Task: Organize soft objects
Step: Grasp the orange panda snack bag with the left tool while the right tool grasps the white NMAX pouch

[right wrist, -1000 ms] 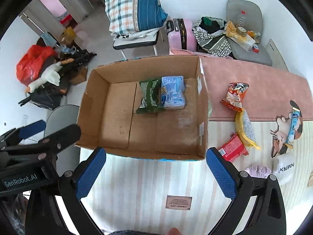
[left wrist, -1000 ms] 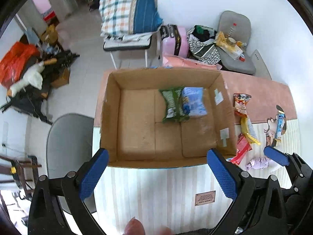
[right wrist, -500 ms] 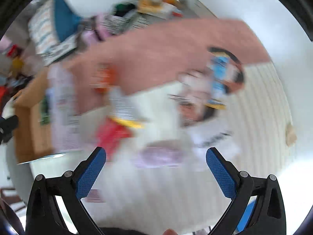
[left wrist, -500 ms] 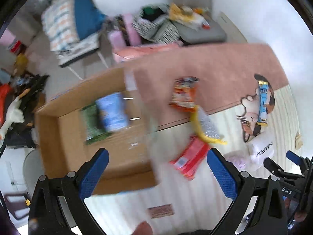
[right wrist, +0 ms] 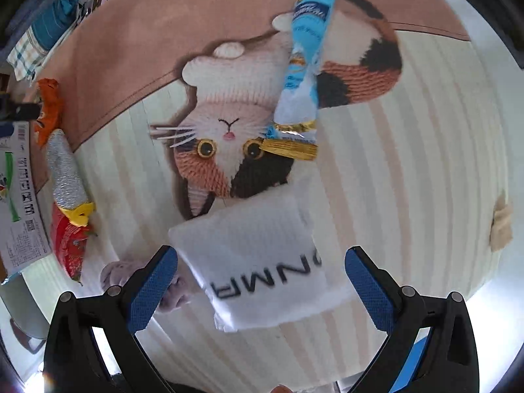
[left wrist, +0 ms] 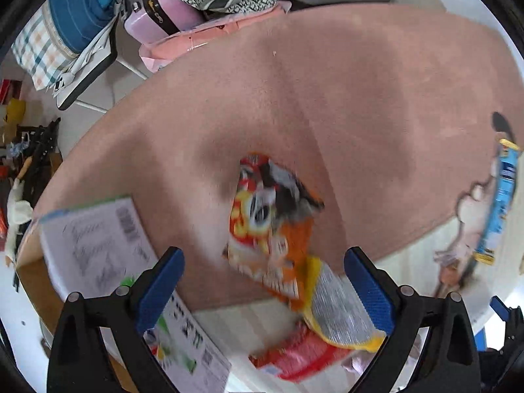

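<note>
My left gripper [left wrist: 263, 288] is open, low over an orange snack bag [left wrist: 271, 226] lying between its fingers on the pink cloth. A yellow-and-silver pouch [left wrist: 337, 308] and a red packet [left wrist: 294, 353] lie just below it. My right gripper [right wrist: 260, 285] is open over a white folded cloth with black letters [right wrist: 258, 262]. A blue stick pack [right wrist: 301, 75] lies on the cat-shaped mat [right wrist: 229, 124]. A lilac soft item [right wrist: 114, 271] sits by the right gripper's left finger. The cardboard box's printed flap [left wrist: 108, 245] is at the left.
The table has a pink cloth [left wrist: 327, 82] at the back and a striped cloth [right wrist: 409, 163] in front. Beyond the table stand a pink suitcase [left wrist: 157, 13], a chair with plaid bedding [left wrist: 59, 32] and floor clutter. A small beige scrap [right wrist: 501, 226] lies at right.
Both grippers swung right from above the box and dropped lower. The left now hangs over the orange bag, the right over the white cloth. Both stayed open.
</note>
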### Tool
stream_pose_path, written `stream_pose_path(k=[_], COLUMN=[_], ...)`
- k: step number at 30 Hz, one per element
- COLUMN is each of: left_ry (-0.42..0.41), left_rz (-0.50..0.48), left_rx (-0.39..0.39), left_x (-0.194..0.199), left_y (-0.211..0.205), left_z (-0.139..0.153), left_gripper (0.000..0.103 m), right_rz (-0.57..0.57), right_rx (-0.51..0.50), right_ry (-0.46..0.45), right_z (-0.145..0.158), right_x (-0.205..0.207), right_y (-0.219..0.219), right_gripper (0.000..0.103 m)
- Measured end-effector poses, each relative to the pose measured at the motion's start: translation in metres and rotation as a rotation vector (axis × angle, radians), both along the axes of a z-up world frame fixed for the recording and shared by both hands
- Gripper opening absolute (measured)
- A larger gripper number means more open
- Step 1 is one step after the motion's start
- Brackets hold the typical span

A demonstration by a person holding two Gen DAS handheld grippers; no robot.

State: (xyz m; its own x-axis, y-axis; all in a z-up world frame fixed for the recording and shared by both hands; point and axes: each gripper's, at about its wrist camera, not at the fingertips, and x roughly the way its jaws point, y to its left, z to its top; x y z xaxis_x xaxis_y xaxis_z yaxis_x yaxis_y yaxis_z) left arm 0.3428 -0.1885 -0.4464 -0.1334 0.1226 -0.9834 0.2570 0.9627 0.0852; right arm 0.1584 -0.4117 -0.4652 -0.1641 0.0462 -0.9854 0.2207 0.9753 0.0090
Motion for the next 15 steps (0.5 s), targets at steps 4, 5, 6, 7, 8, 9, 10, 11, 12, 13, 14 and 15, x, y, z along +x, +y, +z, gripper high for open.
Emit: stream_pose_path(k=[4, 5, 6, 7, 8, 9, 10, 11, 12, 13, 14, 15], left_ry=[0.034, 0.042, 0.049, 0.057, 0.062, 0.068, 0.079, 0.078, 0.086, 0.086, 0.083, 0.078], left_rz=[-0.023, -0.026, -0.031, -0.039, -0.044, -0.048, -0.046, -0.039, -0.035, -0.030, -0.030, -0.032], left_rx=[0.024, 0.025, 0.026, 0.026, 0.026, 0.025, 0.017, 0.007, -0.017, -0.025, -0.026, -0.028], left_x=[0.008, 0.010, 0.011, 0.011, 0.011, 0.012, 0.012, 0.012, 0.013, 0.013, 0.013, 0.013], left_y=[-0.007, -0.009, -0.010, -0.012, -0.013, -0.014, -0.014, -0.014, -0.014, -0.014, -0.014, -0.013], left_z=[-0.023, -0.028, -0.032, -0.036, -0.039, -0.041, -0.043, -0.043, -0.042, -0.040, -0.039, -0.037], left_gripper=[0.100, 0.100, 0.100, 0.099, 0.090, 0.083, 0.076, 0.068, 0.062, 0.055, 0.055, 0.055], right_rz=[0.042, 0.056, 0.068, 0.096, 0.112, 0.120, 0.120, 0.112, 0.103, 0.081, 0.072, 0.068], right_rx=[0.026, 0.022, 0.016, 0.001, -0.009, -0.019, -0.027, -0.026, -0.024, -0.020, -0.020, -0.023], right_ry=[0.073, 0.094, 0.107, 0.131, 0.141, 0.142, 0.140, 0.142, 0.141, 0.131, 0.123, 0.119], right_z=[-0.020, -0.024, -0.027, -0.031, -0.034, -0.035, -0.036, -0.036, -0.037, -0.035, -0.035, -0.035], right_x=[0.002, 0.001, 0.000, -0.003, -0.004, -0.004, -0.006, -0.007, -0.008, -0.009, -0.009, -0.010], right_y=[0.006, 0.009, 0.012, 0.016, 0.018, 0.020, 0.020, 0.019, 0.020, 0.017, 0.013, 0.014], right_gripper=[0.103, 0.103, 0.103, 0.103, 0.103, 0.103, 0.103, 0.103, 0.103, 0.103, 0.101, 0.096])
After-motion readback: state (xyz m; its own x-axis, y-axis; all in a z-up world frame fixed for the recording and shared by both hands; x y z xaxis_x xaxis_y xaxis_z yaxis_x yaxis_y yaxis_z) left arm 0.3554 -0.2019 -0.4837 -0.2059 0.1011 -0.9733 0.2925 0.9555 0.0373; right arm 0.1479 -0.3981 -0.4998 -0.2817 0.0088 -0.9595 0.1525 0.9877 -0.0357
